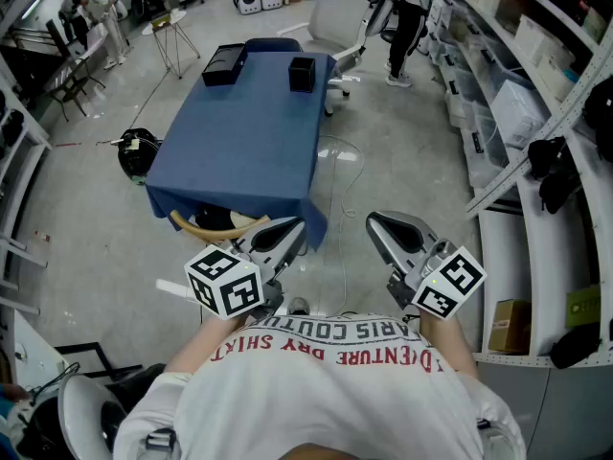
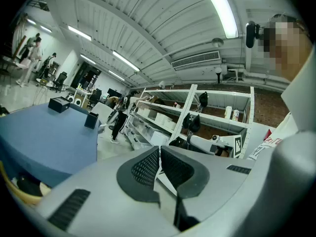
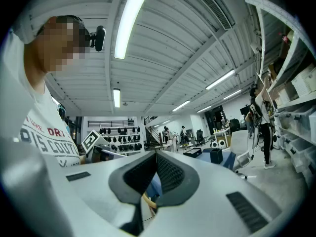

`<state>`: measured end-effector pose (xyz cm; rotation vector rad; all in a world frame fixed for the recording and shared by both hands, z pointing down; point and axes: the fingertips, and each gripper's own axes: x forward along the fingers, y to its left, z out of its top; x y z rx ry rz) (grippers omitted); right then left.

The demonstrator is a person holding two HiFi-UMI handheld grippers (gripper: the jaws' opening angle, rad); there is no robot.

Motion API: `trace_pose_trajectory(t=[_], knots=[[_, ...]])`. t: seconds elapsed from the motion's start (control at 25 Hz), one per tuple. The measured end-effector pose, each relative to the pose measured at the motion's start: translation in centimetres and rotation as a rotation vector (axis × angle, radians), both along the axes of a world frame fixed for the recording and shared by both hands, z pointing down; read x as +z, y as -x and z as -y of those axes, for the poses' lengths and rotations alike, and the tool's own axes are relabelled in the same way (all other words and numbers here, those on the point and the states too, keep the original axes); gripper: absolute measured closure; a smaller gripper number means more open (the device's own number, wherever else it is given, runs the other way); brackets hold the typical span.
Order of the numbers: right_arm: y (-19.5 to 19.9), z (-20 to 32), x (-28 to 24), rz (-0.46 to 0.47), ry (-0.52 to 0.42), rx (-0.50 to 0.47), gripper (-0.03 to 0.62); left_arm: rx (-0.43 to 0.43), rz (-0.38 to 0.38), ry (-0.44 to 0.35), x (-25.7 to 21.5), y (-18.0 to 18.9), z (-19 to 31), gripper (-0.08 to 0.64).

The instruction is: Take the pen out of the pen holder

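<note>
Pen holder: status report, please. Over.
Left gripper shut, empty. Right gripper shut, empty. Pen holder on blue table, untouched, pen not discernible. Black box stands apart from it.

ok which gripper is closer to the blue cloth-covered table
Left. The left gripper is at the blue cloth-covered table's near edge; the right gripper is out past its near right corner.

The pen holder is a small black, square-sided container. It stands upright on the blue-covered table, near the table's far end and toward its right edge, far from both hands. It is too small here to tell whether a pen stands in it.
</note>
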<state>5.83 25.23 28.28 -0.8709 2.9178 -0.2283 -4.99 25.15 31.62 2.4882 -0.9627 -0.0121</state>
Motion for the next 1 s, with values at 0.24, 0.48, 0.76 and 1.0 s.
trace_pose_trajectory(t=[0.24,0.48,0.76,1.0], knots=[[-0.7,-2.4,-0.7,-0.005,-0.034,-0.001,0.568,-0.009,0.0,-0.019,-0.5,-0.6,-2.0,0.525],[-2.4,-3.5,-0.6,-0.012,-0.026,0.028,0.568,0.009,0.001,-0.051,-1.5,-2.4,-3.2,0.525],[-3.2,-2.5,0.5,-0.022,-0.008,0.066,0.563,0.006,0.011,-0.03,-0.6,-2.2,-2.4,0.525],[-4.6,-1.9,0.9,-0.009,0.008,0.083,0.386,0.012,0.017,-0.018,-0.7,-3.2,-1.9,0.525]])
